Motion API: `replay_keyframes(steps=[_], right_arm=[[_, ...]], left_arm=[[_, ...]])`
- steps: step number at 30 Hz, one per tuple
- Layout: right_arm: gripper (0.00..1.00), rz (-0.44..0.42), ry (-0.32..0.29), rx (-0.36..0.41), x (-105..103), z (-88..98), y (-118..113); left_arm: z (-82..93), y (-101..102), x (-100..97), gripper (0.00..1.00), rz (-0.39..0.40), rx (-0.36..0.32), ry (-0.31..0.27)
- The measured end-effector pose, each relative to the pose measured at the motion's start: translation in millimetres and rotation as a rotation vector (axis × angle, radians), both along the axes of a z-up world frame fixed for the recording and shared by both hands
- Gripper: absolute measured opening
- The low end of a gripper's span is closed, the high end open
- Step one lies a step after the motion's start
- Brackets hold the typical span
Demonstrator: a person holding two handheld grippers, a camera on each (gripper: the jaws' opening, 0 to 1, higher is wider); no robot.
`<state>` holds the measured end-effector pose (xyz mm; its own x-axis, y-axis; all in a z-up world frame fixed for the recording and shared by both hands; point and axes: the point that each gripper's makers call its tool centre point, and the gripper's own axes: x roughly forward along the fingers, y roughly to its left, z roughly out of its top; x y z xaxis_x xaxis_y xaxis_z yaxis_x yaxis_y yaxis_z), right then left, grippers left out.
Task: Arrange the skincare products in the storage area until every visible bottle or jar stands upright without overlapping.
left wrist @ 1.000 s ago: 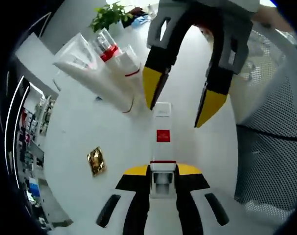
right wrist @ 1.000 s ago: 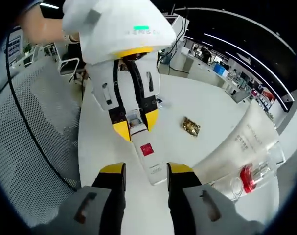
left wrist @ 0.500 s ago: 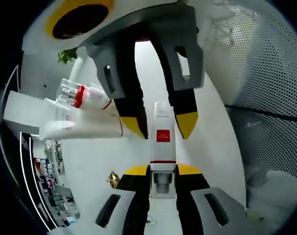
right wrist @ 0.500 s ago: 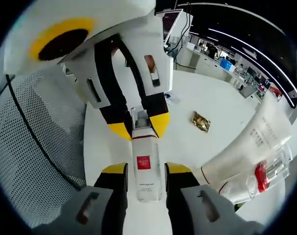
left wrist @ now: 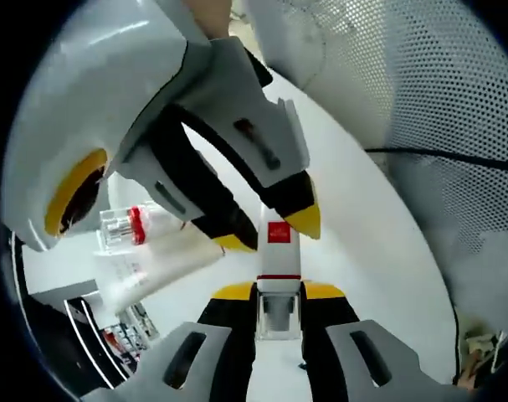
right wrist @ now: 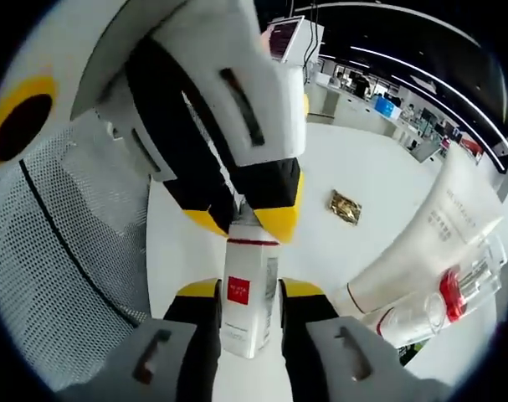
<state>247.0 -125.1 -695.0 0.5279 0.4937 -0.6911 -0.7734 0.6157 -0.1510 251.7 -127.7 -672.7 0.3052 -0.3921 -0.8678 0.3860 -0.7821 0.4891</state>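
Note:
A white bottle with a red square label (left wrist: 279,243) is held at its capped end by my left gripper (left wrist: 277,291), which is shut on it. My right gripper (left wrist: 269,233) comes in from above and is shut on the same bottle's body. In the right gripper view the white bottle (right wrist: 245,293) sits between my right gripper's (right wrist: 247,289) jaws, and my left gripper (right wrist: 243,220) clamps its top. A white tube (right wrist: 421,243) and a clear bottle with a red collar (right wrist: 450,285) lie tipped over on the white table (right wrist: 379,167).
A small gold packet (right wrist: 346,207) lies on the table beyond the bottle. A grey mesh chair back (right wrist: 61,251) stands close on one side, also seen as mesh (left wrist: 454,92) in the left gripper view. The tube (left wrist: 153,264) and clear bottle (left wrist: 128,226) lie side by side.
My right gripper has moved in along the white bottle and shut on its body, ending close to my left gripper. Both views have rolled with the hands.

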Motion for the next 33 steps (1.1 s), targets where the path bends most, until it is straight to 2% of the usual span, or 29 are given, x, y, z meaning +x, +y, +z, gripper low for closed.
replay_keyframes(steps=[2, 5, 7, 9, 12, 16, 17, 21, 25, 33], right_arm=[[0.26, -0.003, -0.014, 0.004, 0, 2.8, 1], [0.26, -0.022, -0.052, 0.015, 3, 11.4, -1], [0.26, -0.042, -0.072, 0.033, 6, 17.0, -4], [0.25, -0.068, -0.095, 0.068, 10, 24.1, -4], [0.25, -0.092, -0.131, 0.092, 13, 32.5, -6], [0.24, -0.133, -0.181, 0.153, 18, 48.1, -7], [0.24, -0.141, -0.191, 0.168, 18, 51.3, -8], [0.24, -0.171, -0.235, 0.247, 20, 67.4, -9], [0.23, -0.175, -0.245, 0.263, 19, 71.1, -8], [0.23, -0.191, -0.275, 0.302, 20, 84.5, -9]], left_arm=[[4.4, -1, 1.2, 0.15, -0.040, 0.017, -0.046], [11.9, -3, 3.2, 0.16, -0.062, 0.014, -0.074], [18.1, -6, 6.6, 0.16, -0.093, 0.013, -0.125], [24.2, -7, 9.1, 0.16, -0.134, 0.031, -0.188], [32.2, -8, 11.1, 0.16, -0.166, 0.042, -0.234], [47.0, -11, 16.7, 0.16, -0.236, 0.064, -0.345], [49.0, -11, 16.5, 0.16, -0.234, 0.062, -0.345], [65.9, -13, 18.4, 0.17, -0.293, 0.084, -0.445], [69.4, -11, 15.8, 0.18, -0.345, 0.110, -0.471], [81.4, -12, 17.7, 0.18, -0.367, 0.131, -0.508]])
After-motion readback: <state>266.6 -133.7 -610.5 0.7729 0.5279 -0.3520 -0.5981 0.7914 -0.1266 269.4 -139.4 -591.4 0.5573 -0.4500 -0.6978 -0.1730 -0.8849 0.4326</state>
